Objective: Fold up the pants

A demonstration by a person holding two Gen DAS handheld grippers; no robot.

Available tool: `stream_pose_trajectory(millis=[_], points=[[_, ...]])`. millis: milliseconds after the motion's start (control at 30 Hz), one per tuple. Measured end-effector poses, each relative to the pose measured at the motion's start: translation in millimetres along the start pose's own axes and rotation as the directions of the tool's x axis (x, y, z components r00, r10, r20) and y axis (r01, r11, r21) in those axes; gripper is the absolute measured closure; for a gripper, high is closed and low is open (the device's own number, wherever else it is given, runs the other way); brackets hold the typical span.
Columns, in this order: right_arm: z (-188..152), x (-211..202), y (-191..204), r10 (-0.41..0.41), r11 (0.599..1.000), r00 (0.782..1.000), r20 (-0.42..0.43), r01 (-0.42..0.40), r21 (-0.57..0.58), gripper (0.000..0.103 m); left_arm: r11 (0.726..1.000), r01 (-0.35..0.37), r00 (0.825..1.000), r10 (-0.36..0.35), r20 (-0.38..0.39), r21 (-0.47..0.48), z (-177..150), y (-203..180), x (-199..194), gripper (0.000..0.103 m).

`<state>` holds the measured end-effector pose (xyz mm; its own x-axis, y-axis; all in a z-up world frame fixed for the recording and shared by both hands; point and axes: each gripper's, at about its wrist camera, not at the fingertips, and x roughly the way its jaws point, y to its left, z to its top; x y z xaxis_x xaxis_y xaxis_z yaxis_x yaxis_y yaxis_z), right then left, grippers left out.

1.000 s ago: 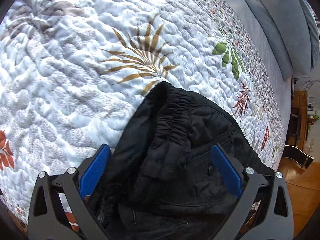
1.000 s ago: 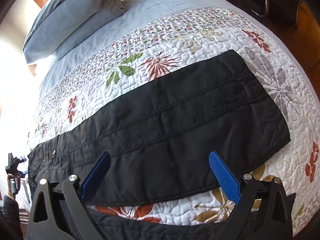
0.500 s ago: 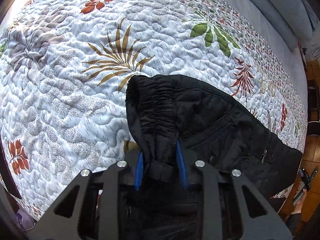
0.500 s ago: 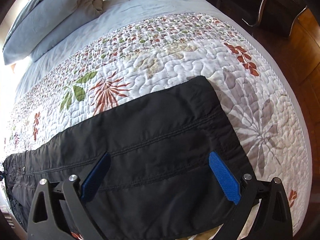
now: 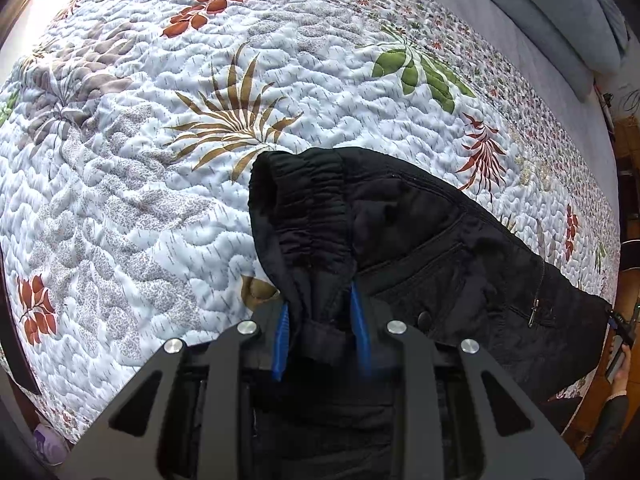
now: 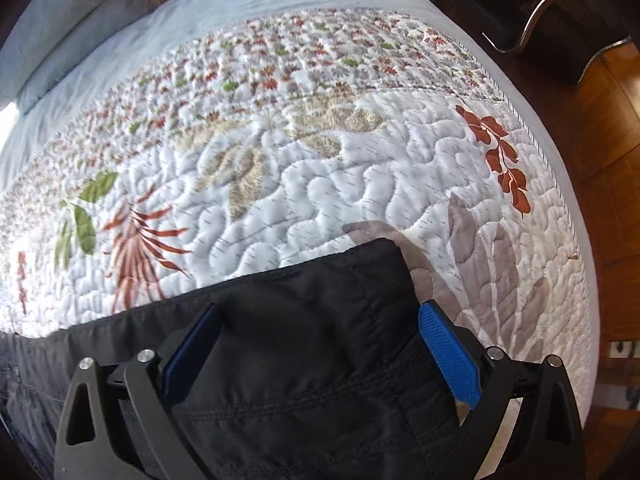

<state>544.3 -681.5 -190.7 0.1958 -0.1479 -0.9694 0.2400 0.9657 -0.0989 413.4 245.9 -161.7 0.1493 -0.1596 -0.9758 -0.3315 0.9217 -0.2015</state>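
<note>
The bed (image 5: 120, 200) fills both views, spread with a white quilted cover (image 6: 320, 200) printed with leaves in rust, green, tan and grey. Pale blue pillows (image 5: 560, 8) lie along the head of the bed, at 1 o'clock in the left wrist view and at 10 o'clock in the right wrist view, with a plain blue sheet (image 6: 240, 0) between them and the quilt. Wooden floor (image 6: 612, 152) shows at 3 o'clock in the right wrist view, with a chrome chair leg (image 6: 536, 12) at 1 o'clock.

The black pants (image 5: 440, 248) lie on the quilt. In the left wrist view the waist end sits at the centre and runs off toward 4 o'clock, its gathered elastic waistband (image 5: 312, 208) lifted into a hump, a pocket seam and a snap visible to the right. In the right wrist view the leg end (image 6: 320, 320) lies flat from 9 o'clock across to the centre, its hem corner just past the middle.

The left gripper (image 5: 322, 320) has its jaws closed on a bunched fold of the waistband, the blue pads pressing the cloth from both sides; they have just been closing on it. The right gripper (image 6: 320, 348) is over the leg end with its jaws spread wide, one pad on each side of the fabric, neither pinching it.

At 4 o'clock in the left wrist view a hand (image 5: 620, 368) in a dark sleeve shows at the bed's edge.
</note>
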Motion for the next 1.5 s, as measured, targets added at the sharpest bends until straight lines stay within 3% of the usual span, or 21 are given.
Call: stream_pose_trajectory(millis=[133,200,267,300,333,433,600,767,933,1067,1333,1500], points=[[-2.4,1.1,5.9,-0.028,0.999,0.999,0.026,0.029,-0.033,0.003,1.0,-0.023,1.0,0.023,-0.016,-0.02,2.0,0.1,8.1,0.075],[-8.3,-3.6,10.3,-0.037,0.997,0.998,0.043,0.039,-0.064,0.011,0.999,-0.036,0.999,0.036,-0.014,-0.011,2.0,-1.6,9.6,0.075],[-14.3,-11.1,12.0,-0.048,0.995,0.997,0.066,0.054,-0.084,0.042,0.999,-0.039,0.999,0.039,-0.006,-0.011,0.8,-3.0,8.2,0.077],[-17.1,-15.2,12.2,-0.049,0.994,0.996,0.076,0.056,-0.095,0.053,0.999,-0.037,0.999,0.037,-0.001,-0.014,-0.1,-3.3,6.8,0.077],[-20.8,-20.7,13.2,-0.049,0.992,0.995,0.09,0.059,-0.109,0.073,0.999,-0.036,0.999,0.036,0.005,-0.014,-1.1,-4.0,5.0,0.078],[-33.5,-42.8,19.5,-0.064,0.983,0.986,0.156,0.089,-0.16,0.087,1.0,-0.026,0.999,0.026,0.03,-0.009,-5.7,-6.5,-3.3,0.08],[-59.9,-100.7,23.7,-0.039,0.979,0.954,0.298,0.096,-0.178,0.09,0.999,0.034,0.997,-0.033,0.076,-0.011,-17.3,-7.7,-24.5,0.081],[-112.5,-171.2,17.6,0.055,0.979,0.899,0.434,0.038,-0.202,0.09,0.992,0.129,0.982,-0.13,0.138,0.012,-43.3,-10.1,-53.6,0.081],[-191.9,-224.7,-5.5,0.167,0.981,0.813,0.558,-0.078,-0.18,0.09,0.971,0.238,0.955,-0.234,0.182,0.003,-81.1,2.1,-79.6,0.081],[-257.2,-242.9,-39.8,0.201,0.979,0.753,0.626,-0.172,-0.107,0.09,0.957,0.291,0.937,-0.285,0.202,0.0,-116.0,19.7,-95.6,0.081],[-360.2,-224.7,-104.8,0.211,0.932,0.703,0.679,-0.355,0.078,0.09,0.929,0.37,0.898,-0.359,0.254,0.003,-186.0,63.3,-126.1,0.08],[-408.9,-199.2,-123.7,0.205,0.894,0.714,0.67,-0.415,0.169,0.09,0.93,0.369,0.905,-0.359,0.229,0.002,-225.4,82.9,-122.3,0.078]])
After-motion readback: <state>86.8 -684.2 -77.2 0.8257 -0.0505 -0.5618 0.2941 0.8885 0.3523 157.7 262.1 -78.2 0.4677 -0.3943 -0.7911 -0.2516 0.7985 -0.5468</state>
